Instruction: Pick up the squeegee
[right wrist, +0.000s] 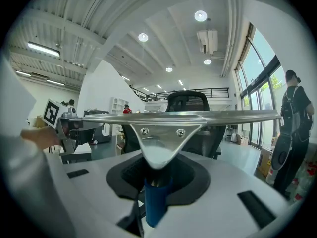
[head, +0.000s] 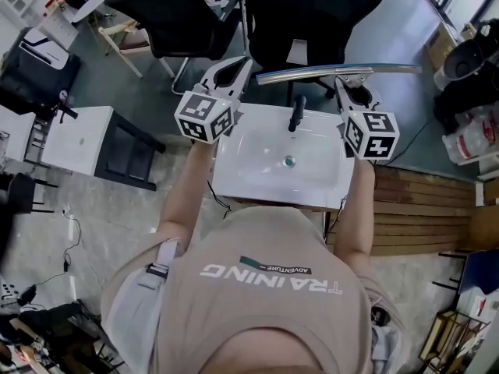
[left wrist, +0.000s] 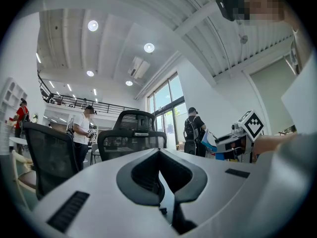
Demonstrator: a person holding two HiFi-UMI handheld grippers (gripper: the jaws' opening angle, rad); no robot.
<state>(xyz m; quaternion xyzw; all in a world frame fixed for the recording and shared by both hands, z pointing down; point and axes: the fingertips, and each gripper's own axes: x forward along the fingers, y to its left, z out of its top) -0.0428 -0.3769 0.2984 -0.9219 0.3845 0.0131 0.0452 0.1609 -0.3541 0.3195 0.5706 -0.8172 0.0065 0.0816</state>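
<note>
Squeegee [head: 327,72] first: it is off the sink and up in the air, in the upper middle of the head view, with its long metal blade running left to right past the far edge of the white sink [head: 234,179]. The right gripper [head: 351,93] has it. Seen from that gripper's own view, the two jaws are clamped on the blue handle [right wrist: 156,202], and the shiny triangular bracket with two screws rises from the handle to the blade, which spans nearly the whole width of the frame.

The left gripper [head: 231,72] sits at the upper left of the sink, well apart from the squeegee. Its jaws are drawn together with nothing between them, and its view looks out level at black office chairs [left wrist: 131,133] and people standing by the tall windows.

Below both grippers, in the middle of the head view, the sink has a black tap [head: 296,114] at its far edge and a round drain [head: 289,160] in the basin. The person stands at the near edge, forearms reaching along either side. Two black chairs [head: 304,14] stand beyond the sink at the top of the frame, a white table [head: 74,139] is at the left, and wooden boards [head: 425,209] lie on the floor at the right.
</note>
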